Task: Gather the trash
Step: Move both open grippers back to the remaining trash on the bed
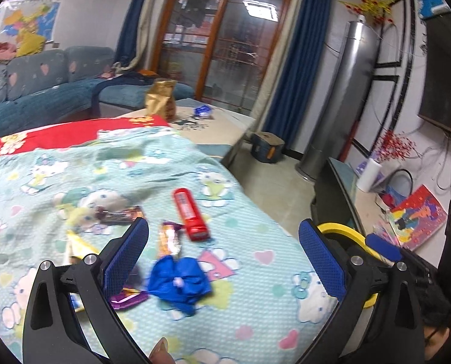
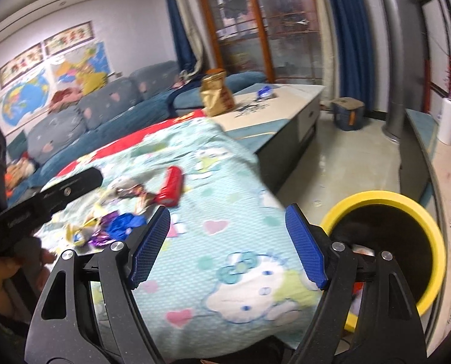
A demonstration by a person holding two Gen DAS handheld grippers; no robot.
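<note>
Trash lies on a cartoon-print cloth [image 1: 249, 261]: a crumpled blue wrapper [image 1: 180, 283], a red tube-shaped pack [image 1: 190, 214], an orange-and-white wrapper [image 1: 169, 238], a purple wrapper [image 1: 128, 298] and a dark wrapper [image 1: 119, 215]. My left gripper [image 1: 223, 261] is open and empty just above the blue wrapper. My right gripper [image 2: 227, 244] is open and empty over the cloth's right edge, next to a yellow-rimmed bin [image 2: 407, 212]. The trash pile [image 2: 119, 227] and the red pack [image 2: 172, 186] lie to its left. The bin's rim also shows in the left wrist view [image 1: 343, 230].
A gold bag [image 1: 161, 100] and a blue wrapper [image 1: 203, 110] sit on a low table [image 1: 225, 127] beyond the cloth. A blue sofa [image 1: 43, 91] is at the left. A silver column [image 1: 337, 106] and a TV bench [image 1: 371, 203] stand at the right.
</note>
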